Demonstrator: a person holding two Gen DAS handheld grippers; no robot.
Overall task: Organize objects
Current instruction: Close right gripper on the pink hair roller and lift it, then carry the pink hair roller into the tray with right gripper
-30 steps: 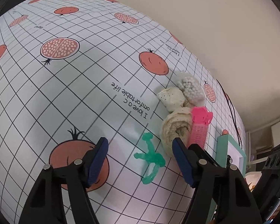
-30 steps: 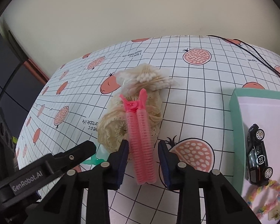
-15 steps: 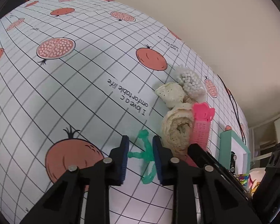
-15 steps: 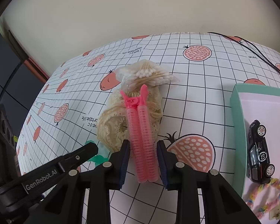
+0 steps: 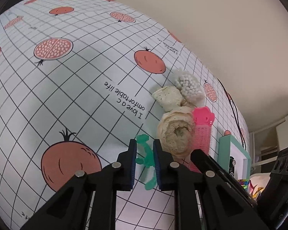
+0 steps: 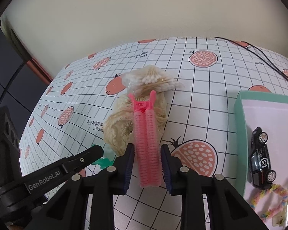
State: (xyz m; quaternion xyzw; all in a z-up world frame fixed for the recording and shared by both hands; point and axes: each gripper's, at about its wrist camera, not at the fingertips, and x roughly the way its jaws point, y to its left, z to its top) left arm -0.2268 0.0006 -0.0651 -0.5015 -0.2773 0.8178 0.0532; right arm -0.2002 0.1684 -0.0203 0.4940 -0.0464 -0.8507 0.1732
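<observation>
Risk, left side: the thin green clip (image 5: 146, 160) could be twisted or squeezed out if pinched off-centre. It lies on the tablecloth (image 5: 71, 95), held between the nearly closed pads of the left gripper (image 5: 144, 164).

Right side: the lace roll (image 6: 122, 126) could be dragged along, since the pink hair roller (image 6: 148, 147) leans against it. The roller is clamped between the right gripper (image 6: 147, 169) pads. The tray (image 6: 240, 115) sits well right.
</observation>
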